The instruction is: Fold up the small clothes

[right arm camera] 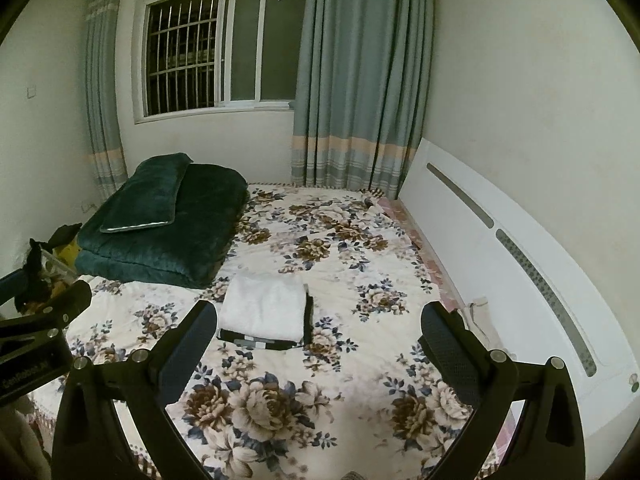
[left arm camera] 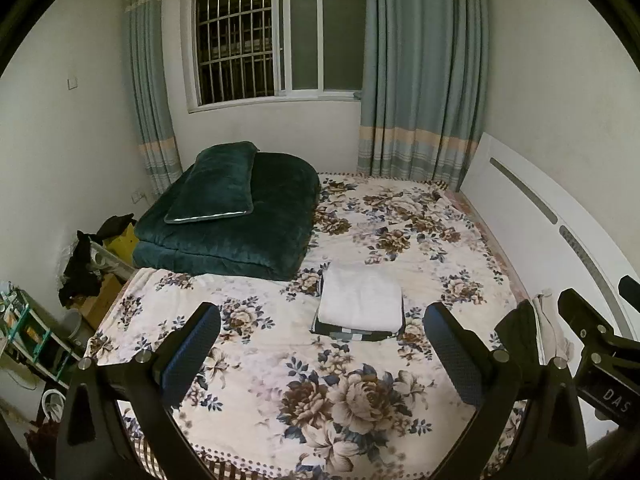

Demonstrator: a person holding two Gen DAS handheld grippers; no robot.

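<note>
My left gripper (left arm camera: 320, 352) hangs above the near part of the bed, its two fingers spread wide with nothing between them but the flowered bedspread (left arm camera: 360, 400) below. My right gripper (right arm camera: 320, 352) is spread just as wide, and it too grips nothing. It shows again at the right edge of the left view, beside a dark garment (left arm camera: 518, 322) and a pale cloth (left arm camera: 554, 332) lying at the bed's right edge; whether it touches them I cannot tell.

Beyond both sets of fingers, near the middle of the bed, a folded white cloth (left arm camera: 360, 300) lies flat on top of a folded dark garment with checked trim (left arm camera: 352, 334), whose edge peeks out along the front and side. The pile sits apart from my fingers.

Farther back, at the left, a folded dark green quilt (left arm camera: 240, 236) rests on the bedspread with a matching green pillow (left arm camera: 218, 184) on top. The white headboard (right arm camera: 500, 248) runs along the right side. Behind the bed, blue-grey curtains (left arm camera: 420, 80) flank a barred window (left arm camera: 248, 40). Dark clothes (left arm camera: 80, 272) are heaped on clutter beside the bed at left.
</note>
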